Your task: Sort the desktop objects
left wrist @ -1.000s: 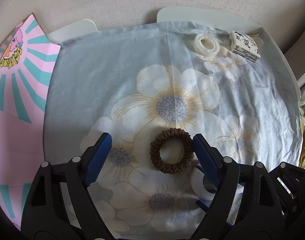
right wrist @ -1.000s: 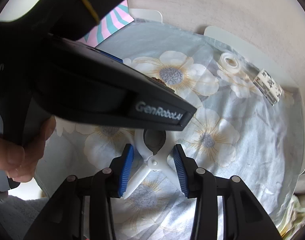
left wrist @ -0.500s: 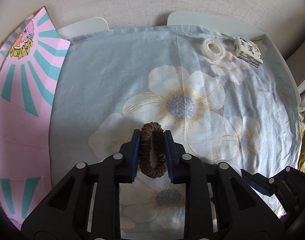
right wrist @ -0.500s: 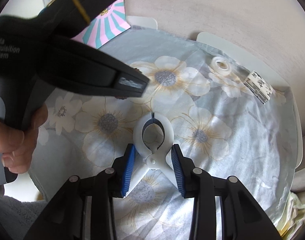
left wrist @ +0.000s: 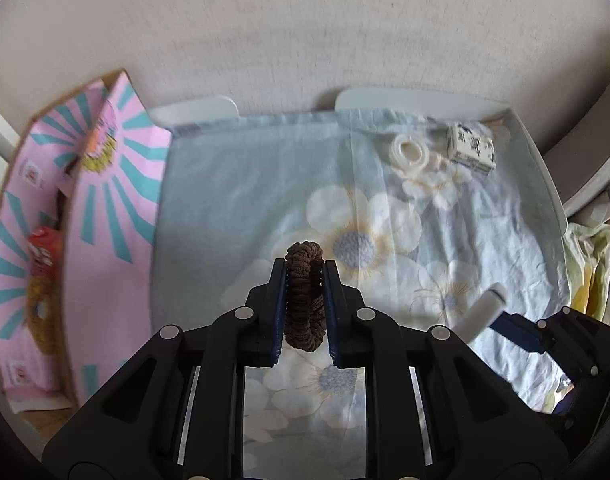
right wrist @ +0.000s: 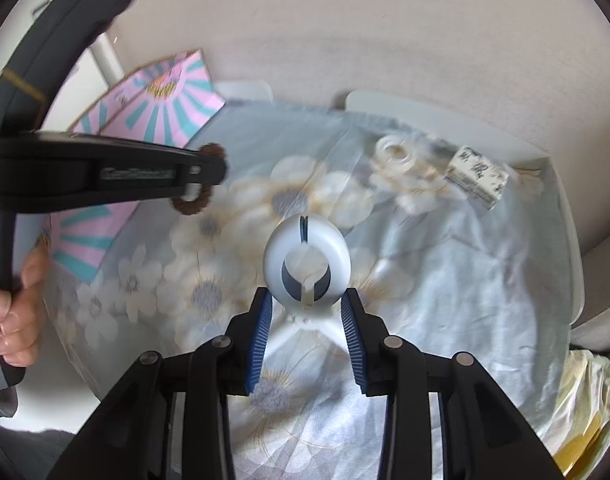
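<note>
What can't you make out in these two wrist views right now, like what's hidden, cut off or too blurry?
- Left wrist view: contents of the pink box are mostly hidden by its flap; only a red item peeks out.
- Left wrist view: the white clip is mostly hidden behind the right gripper.
- Right wrist view: the hair tie is mostly covered by the left gripper.
- Both views: print on the small patterned box is too blurred to read.

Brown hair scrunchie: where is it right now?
The brown hair scrunchie is clamped in the left hand-held gripper, above the floral cloth, right of the pink box.
</note>
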The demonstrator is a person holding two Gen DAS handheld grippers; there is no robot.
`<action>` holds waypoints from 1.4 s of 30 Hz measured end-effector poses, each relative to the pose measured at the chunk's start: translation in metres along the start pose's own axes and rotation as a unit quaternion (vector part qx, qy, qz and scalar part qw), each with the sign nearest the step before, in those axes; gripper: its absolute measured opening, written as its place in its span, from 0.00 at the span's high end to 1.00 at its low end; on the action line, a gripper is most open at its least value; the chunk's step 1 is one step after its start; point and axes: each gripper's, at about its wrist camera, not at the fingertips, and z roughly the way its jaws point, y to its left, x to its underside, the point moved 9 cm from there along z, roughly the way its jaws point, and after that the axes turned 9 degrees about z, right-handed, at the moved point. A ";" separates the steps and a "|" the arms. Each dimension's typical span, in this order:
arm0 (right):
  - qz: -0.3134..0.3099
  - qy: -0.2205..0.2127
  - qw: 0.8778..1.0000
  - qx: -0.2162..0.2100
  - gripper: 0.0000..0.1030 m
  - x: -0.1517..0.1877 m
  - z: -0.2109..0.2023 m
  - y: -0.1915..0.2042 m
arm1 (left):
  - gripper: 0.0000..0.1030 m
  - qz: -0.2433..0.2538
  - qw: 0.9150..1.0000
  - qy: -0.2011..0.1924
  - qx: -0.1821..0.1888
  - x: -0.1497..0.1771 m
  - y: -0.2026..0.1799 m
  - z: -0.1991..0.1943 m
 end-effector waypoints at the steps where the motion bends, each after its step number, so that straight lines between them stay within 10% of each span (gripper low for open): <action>1: 0.004 -0.001 1.000 0.001 0.68 -0.005 -0.002 -0.003 | 0.85 0.002 1.000 -0.006 -0.007 -0.002 0.006 -0.005; 5: 0.022 -0.011 1.000 -0.001 0.88 -0.030 -0.001 -0.005 | 0.85 0.007 1.000 -0.017 -0.014 -0.010 0.018 -0.023; 42: 0.118 0.026 0.993 -0.014 0.80 -0.094 0.062 -0.007 | 0.86 0.009 1.000 -0.022 -0.011 -0.005 0.076 -0.031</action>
